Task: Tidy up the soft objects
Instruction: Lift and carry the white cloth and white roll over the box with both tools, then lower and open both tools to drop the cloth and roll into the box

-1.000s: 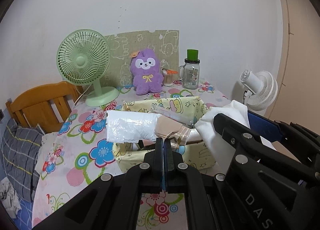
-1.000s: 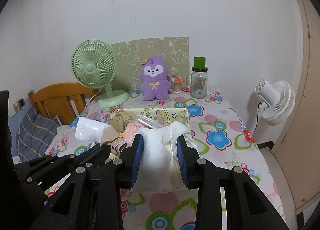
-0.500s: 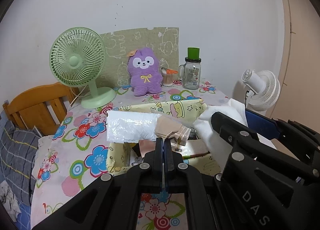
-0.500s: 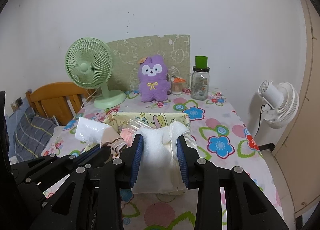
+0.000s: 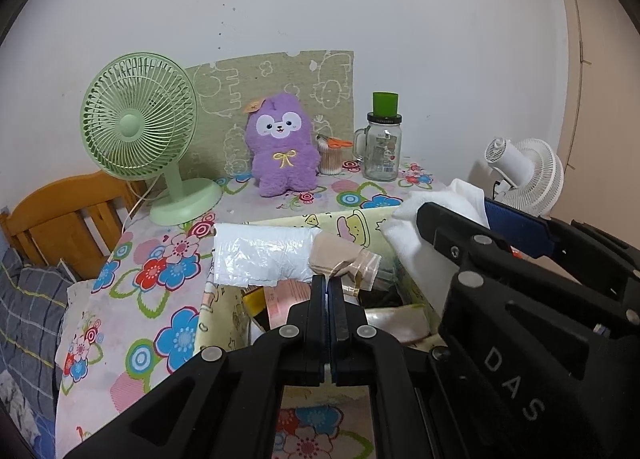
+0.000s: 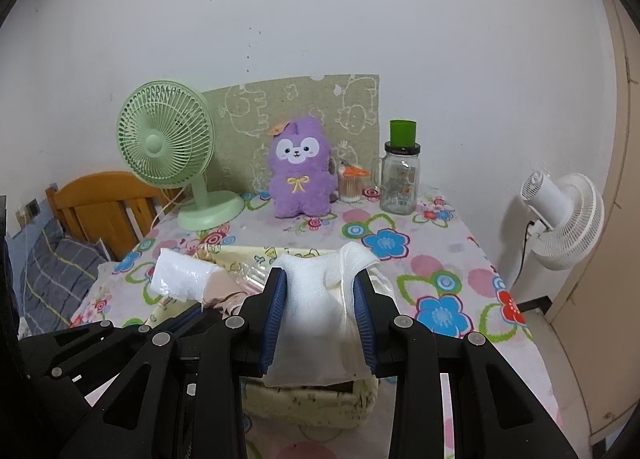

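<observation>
1. Soft white cloth (image 6: 316, 299) sits bunched between the blue pads of the right gripper (image 6: 319, 299), whose jaws are clenched on it, holding it just above the near end of the yellow fabric bin (image 6: 312, 405).
2. Over on the left, the left gripper (image 5: 330, 291) has its jaws pressed tight together, pinching the edge of a plastic-wrapped packet (image 5: 280, 257); the packet is white at one end and beige at the other, and it hangs across the bin's left rim.
3. From the left wrist view the bin (image 5: 224, 311) shows more packets and wrappers lying inside it, too jumbled to name.
4. Both grippers are side by side, the right one just beside the left, both over the bin.
5. Beneath it all the bench (image 6: 440, 271) wears a flowered cover.
6. At the back stand a green desk fan (image 6: 168, 147), a purple plush toy (image 6: 300, 175), a small cup of cotton swabs (image 6: 350, 185) and a glass jar (image 6: 400, 179) with a green lid.
7. A white fan (image 6: 564, 219) stands off the bench to the right, and a wooden bed frame (image 6: 100, 203) lies to the left.
</observation>
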`<state>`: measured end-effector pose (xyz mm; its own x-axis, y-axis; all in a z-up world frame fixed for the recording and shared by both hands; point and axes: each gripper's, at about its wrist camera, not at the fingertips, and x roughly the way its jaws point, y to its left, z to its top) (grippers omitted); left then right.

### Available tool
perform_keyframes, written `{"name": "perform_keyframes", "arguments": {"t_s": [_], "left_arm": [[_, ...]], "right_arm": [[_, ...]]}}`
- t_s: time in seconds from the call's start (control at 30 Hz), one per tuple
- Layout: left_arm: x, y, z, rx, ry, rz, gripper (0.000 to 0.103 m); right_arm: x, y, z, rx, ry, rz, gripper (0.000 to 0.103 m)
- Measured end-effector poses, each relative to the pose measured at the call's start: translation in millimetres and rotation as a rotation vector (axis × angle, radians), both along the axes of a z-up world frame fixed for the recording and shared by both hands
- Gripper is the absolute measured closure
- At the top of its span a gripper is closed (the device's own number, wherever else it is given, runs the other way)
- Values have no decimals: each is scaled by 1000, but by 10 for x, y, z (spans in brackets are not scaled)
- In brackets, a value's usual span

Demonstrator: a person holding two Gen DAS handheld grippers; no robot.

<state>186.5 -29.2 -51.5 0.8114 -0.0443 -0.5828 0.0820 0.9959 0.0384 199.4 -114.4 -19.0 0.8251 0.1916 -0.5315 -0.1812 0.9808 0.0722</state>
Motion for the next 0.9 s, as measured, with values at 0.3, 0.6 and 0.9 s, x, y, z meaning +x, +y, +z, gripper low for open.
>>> {"name": "perform_keyframes", "arguments": {"t_s": [0.3,0.6,0.9], "left_arm": [[199,34,-178,-30,47,6,70],[251,50,-209,-34,43,7,36],[310,147,-219,-36,52,51,20]], "right_arm": [[194,17,-134,9,9,5,66],[365,87,-225,13,23,14,60],[449,188,-247,-2,28,31,16]]}}
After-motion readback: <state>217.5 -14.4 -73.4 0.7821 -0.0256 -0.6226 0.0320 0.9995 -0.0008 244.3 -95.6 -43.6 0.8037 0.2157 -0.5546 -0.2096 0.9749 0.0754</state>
